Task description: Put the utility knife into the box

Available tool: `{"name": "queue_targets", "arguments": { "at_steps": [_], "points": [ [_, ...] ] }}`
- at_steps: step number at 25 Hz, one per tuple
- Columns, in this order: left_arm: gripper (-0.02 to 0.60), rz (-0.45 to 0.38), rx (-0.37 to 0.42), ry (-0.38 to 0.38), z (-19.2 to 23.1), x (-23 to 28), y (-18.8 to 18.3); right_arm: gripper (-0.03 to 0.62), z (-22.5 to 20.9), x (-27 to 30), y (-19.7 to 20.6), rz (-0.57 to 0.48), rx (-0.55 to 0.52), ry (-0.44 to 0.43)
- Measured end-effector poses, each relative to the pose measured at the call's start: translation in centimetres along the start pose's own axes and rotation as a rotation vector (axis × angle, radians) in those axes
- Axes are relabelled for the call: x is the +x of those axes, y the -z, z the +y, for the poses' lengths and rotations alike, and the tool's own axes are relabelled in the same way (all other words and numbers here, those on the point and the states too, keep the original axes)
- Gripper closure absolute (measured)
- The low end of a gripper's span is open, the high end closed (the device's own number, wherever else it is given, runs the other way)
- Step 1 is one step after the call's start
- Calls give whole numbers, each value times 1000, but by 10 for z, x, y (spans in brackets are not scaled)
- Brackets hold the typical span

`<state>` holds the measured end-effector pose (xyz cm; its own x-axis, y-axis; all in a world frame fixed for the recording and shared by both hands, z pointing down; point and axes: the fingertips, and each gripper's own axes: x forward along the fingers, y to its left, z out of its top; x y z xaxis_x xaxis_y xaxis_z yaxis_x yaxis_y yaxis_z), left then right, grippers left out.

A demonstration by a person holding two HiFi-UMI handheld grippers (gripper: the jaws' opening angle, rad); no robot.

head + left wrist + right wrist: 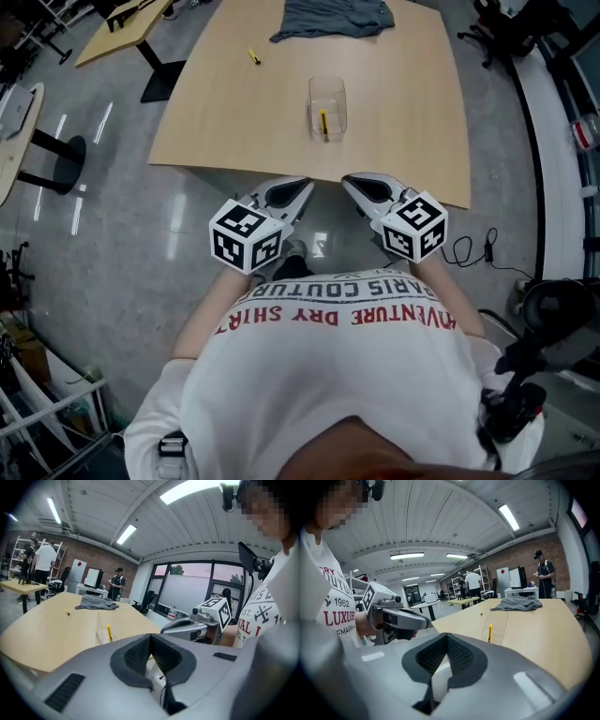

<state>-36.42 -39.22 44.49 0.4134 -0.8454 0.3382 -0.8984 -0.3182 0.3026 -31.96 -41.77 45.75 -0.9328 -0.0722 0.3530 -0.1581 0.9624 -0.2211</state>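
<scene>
Head view. Table [225, 122]: light wood. Box [327, 94]: clear, on the table's near half. Utility knife [323, 123]: yellow, inside the box. Left gripper [305, 186] and right gripper [349, 181]: side by side at the table's near edge, short of the box, tips pointing toward it, neither touching it. Grey cloth [333, 17]: far end. Small yellow item [254, 56]: left of the box, well apart.

Left gripper view. Left gripper [150, 637]: jaws together, nothing between. Knife [108, 632] in the box [100, 629], ahead and to the left.

Right gripper view. Right gripper [446, 637]: jaws together, nothing between. Knife [490, 633] in the box [499, 625], ahead and to the right.
</scene>
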Motion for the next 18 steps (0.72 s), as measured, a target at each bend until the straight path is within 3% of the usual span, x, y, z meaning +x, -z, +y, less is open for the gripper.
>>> {"name": "queue_targets", "arguments": {
  "at_steps": [5, 9, 14, 18],
  "points": [
    [578, -19, -5, -34, -137, -13, 59, 592, 72, -109, 71, 52, -43, -95],
    [578, -19, 7, -75, -224, -36, 85, 592, 116, -182, 97, 53, -23, -156],
    [578, -48, 46, -145, -298, -76, 85, 592, 162, -247, 111, 54, -123, -151],
    [578, -59, 41, -165, -338, -100, 96, 592, 199, -282, 123, 47, -102, -181]
  ]
}}
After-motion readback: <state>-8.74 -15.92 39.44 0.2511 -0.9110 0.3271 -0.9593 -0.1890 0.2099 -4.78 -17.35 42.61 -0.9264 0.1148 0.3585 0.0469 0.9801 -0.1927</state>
